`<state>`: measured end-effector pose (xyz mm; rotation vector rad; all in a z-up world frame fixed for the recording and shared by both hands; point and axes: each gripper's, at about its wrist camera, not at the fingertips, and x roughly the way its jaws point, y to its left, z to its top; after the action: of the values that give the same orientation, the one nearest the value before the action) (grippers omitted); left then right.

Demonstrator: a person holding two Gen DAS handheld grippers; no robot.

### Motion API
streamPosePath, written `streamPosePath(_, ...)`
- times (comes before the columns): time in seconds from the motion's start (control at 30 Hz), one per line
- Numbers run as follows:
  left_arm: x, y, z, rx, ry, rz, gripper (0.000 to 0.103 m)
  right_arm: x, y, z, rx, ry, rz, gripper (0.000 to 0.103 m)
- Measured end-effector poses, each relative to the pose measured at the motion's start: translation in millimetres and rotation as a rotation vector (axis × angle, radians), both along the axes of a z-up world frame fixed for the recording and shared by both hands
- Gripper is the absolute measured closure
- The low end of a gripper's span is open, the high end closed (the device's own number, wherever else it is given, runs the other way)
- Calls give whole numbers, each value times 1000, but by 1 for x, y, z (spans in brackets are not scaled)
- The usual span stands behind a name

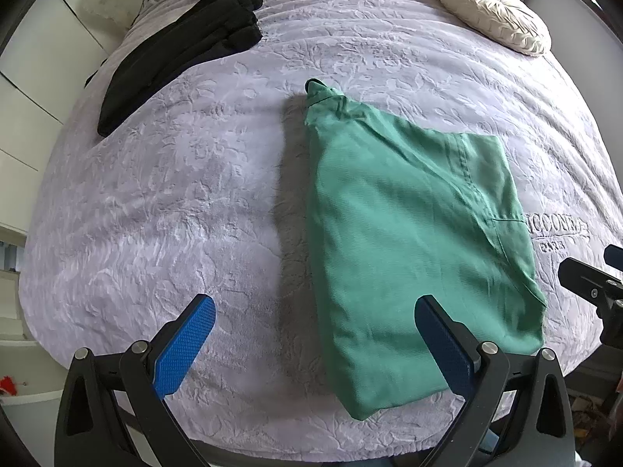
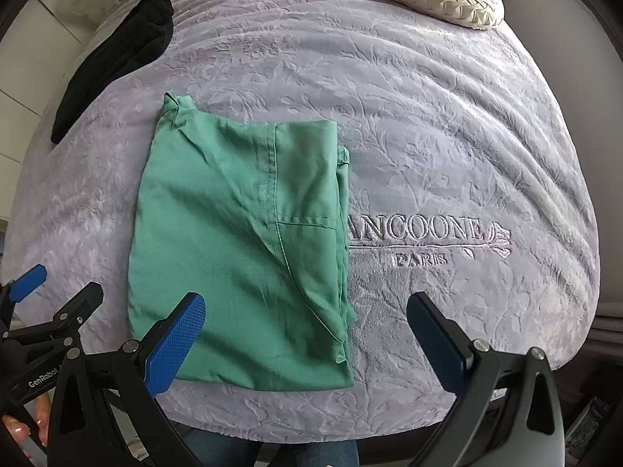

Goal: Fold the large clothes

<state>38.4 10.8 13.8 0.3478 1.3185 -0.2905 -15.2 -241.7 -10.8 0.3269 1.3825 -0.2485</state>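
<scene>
A green garment (image 2: 241, 249) lies folded into a narrow stack on a lilac bedspread (image 2: 447, 124), at ten o'clock from the spread's embroidered lettering. The left gripper (image 1: 311, 344) and right gripper (image 2: 305, 340) hover with fingers spread wide, holding nothing. Pinching only the top layer could pull the loose right-hand edges apart.

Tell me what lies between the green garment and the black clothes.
Only bare lilac bedspread lies between the green garment and the black clothes, seen in both wrist views.
</scene>
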Motion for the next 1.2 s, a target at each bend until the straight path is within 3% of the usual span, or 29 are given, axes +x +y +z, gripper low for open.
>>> streamPosePath(1.2, -4, -2, 0, 0, -4, 0, 0, -4, 1, 1, -5, -1, 1, 0)
